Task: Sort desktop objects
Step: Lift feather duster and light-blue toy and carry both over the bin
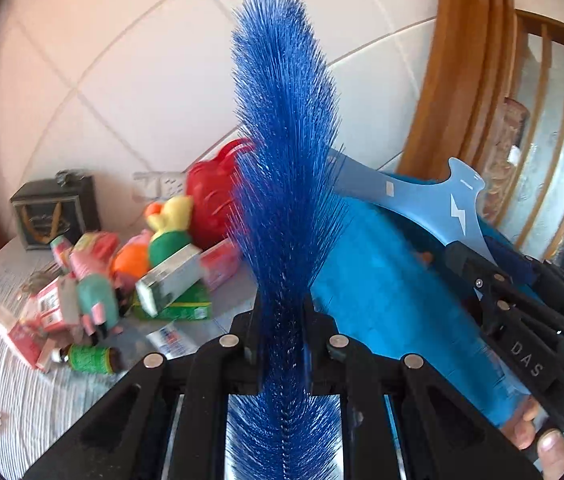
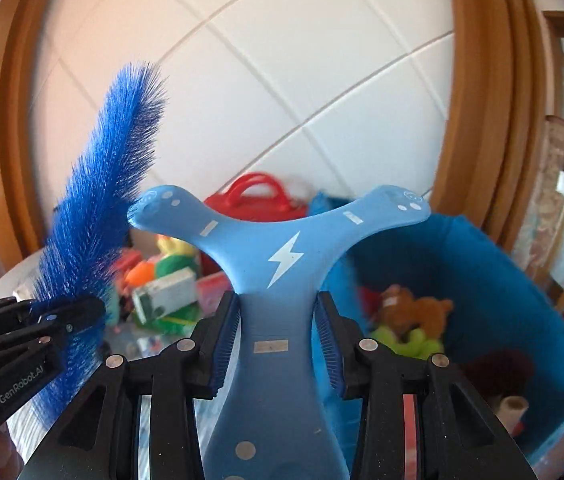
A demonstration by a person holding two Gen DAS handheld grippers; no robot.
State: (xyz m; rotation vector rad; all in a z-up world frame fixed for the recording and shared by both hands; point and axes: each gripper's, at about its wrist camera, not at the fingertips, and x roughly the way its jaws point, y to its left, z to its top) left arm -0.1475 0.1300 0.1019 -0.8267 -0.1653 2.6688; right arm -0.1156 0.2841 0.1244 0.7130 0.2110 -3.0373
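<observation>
Blue bin (image 2: pixel 482 280) sits just right of your right gripper (image 2: pixel 278 344), which pinches the Y-shaped massager (image 2: pixel 282 256) upright; your left gripper (image 1: pixel 282 340) clamps the brush (image 1: pixel 286 140), farther left.

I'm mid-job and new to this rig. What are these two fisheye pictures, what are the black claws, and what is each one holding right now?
No robot arm: a person carries a two-finger gripper in each hand, with a camera looking along the fingers. The left camera shows the left gripper clamped on a blue bristle brush. The right camera shows the right gripper clamped on a light blue T-shaped piece with a lightning bolt. Both are raised above the table, where cartons, plush toys and a small green bottle lie heaped. A blue fabric bin to the right holds soft toys.
</observation>
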